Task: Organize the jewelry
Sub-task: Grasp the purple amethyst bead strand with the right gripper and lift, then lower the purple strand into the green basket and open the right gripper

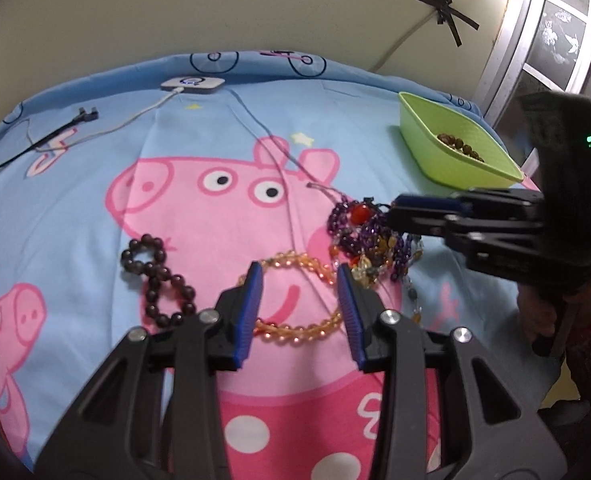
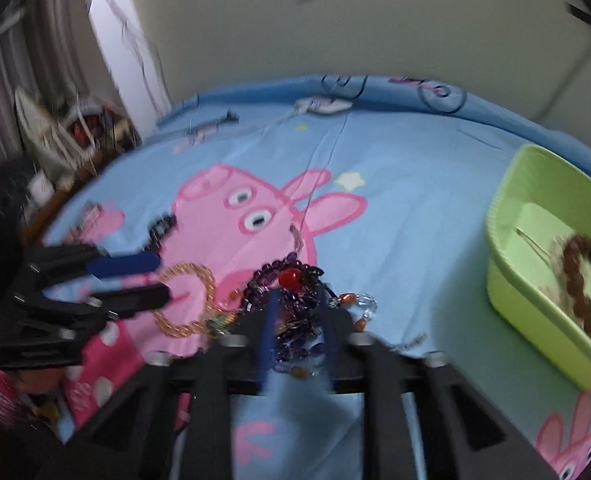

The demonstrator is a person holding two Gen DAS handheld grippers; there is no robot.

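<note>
A tangle of purple beaded jewellery [image 1: 361, 232], set with one bright red bead and knotted up with amber, clear and orange stones, lies on the pink cartoon-pig print of a blue bedsheet [image 1: 215, 136], right of centre. The right gripper [image 2: 297, 316] sits low over the heap with its blue-padded fingers either side of the purple strands; the picture from that side is blurred, and whether the jaws have closed on the beads cannot be told. Just left of the tangle an amber bead bracelet [image 1: 295, 292] lies in a loose loop, its translucent honey-coloured beads curving between the fingers of the left gripper [image 1: 300, 280], whose jaws stand apart above it without touching. Further left, a dark brown bead bracelet [image 1: 157, 280] rests twisted into a figure of eight. At the far right of the bed a light green plastic basket [image 2: 507, 240] holds a round brown bead bracelet [image 2: 583, 286]. Near the far edge, by the cream wall, lie a white charger pad [image 1: 193, 83] with its cable and a black cable [image 1: 55, 128].
</note>
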